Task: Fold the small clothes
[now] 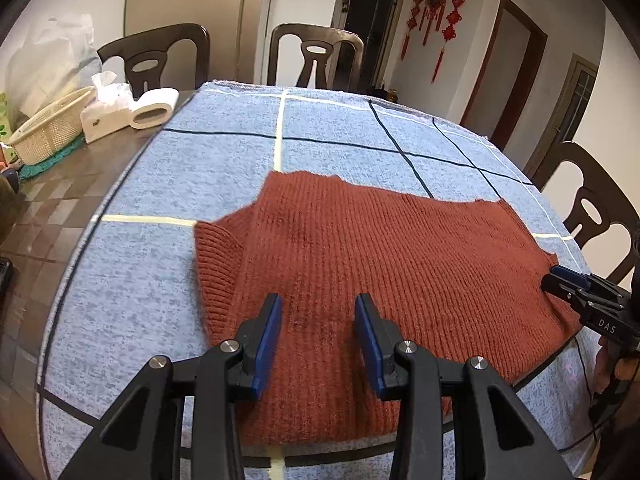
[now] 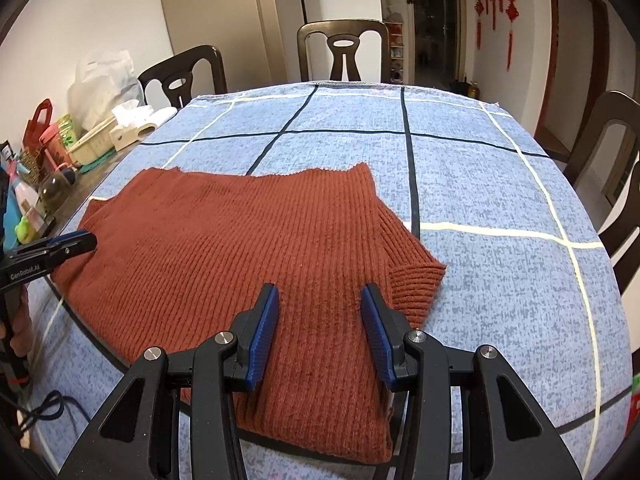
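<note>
Left wrist view: the left hand-held gripper (image 1: 319, 316) hovers over the near part of a rust-red knitted sweater (image 1: 384, 264), jaws apart with nothing between them. The sweater lies flat on the blue checked cloth (image 1: 200, 160) covering the counter, towards its near edge. The right hand-held gripper (image 1: 554, 278) shows at the sweater's right edge.

Right wrist view: the right hand-held gripper (image 2: 320, 308) hangs above the sweater (image 2: 224, 248), jaws parted and empty, beside a ribbed cuff (image 2: 416, 284).
</note>
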